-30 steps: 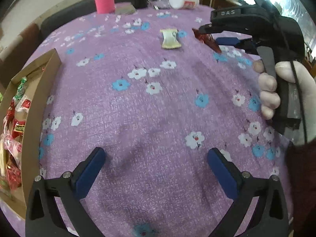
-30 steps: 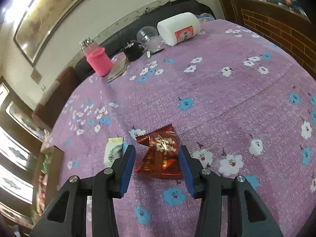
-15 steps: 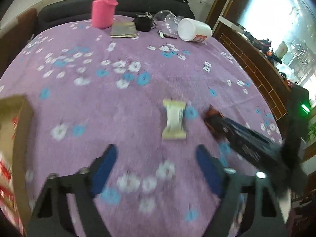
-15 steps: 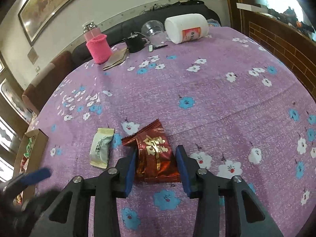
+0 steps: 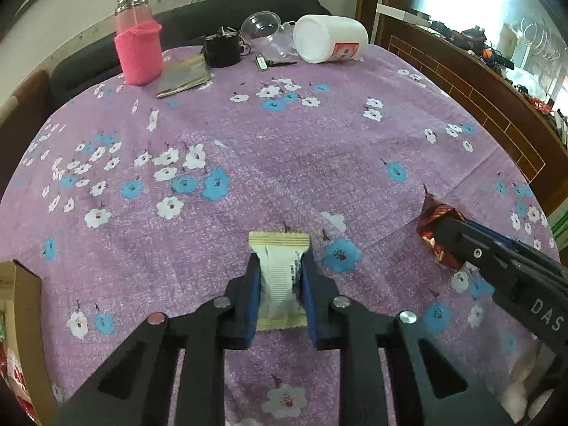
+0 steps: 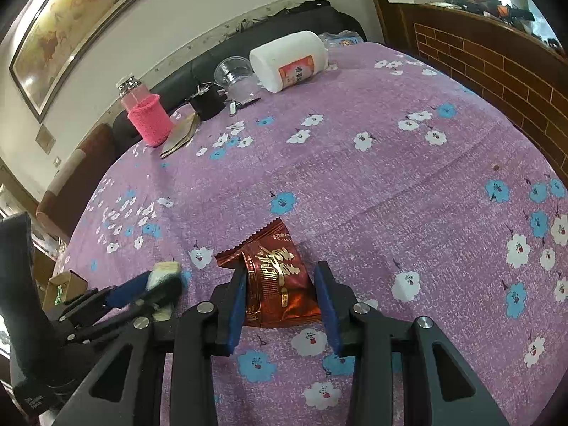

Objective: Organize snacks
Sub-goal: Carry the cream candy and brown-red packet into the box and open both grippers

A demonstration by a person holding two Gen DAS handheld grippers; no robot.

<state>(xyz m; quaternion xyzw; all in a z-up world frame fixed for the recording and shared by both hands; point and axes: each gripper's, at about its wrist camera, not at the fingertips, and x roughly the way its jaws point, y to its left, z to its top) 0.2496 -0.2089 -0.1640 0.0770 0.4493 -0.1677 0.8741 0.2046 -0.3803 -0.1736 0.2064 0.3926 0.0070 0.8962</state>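
My left gripper (image 5: 278,266) is shut on a white snack packet (image 5: 278,277) that lies on the purple flowered tablecloth. My right gripper (image 6: 280,280) is shut on a red foil snack packet (image 6: 277,277), its pads pressing both sides. The red packet also shows in the left wrist view (image 5: 435,234) at the right, with the right gripper over it. The left gripper with the white packet (image 6: 163,271) shows at the left of the right wrist view. A cardboard box (image 5: 25,319) with snacks stands at the left edge.
At the far end of the table stand a pink-sleeved jar (image 5: 138,53), a flat brown packet (image 5: 184,74), a black object (image 5: 223,48), a clear plastic cup (image 5: 262,26) and a toppled white tub (image 5: 330,42). A brick wall (image 6: 497,64) borders the right.
My left gripper moved forward to the white packet and closed on it. My right gripper narrowed onto the red packet and stayed in place.
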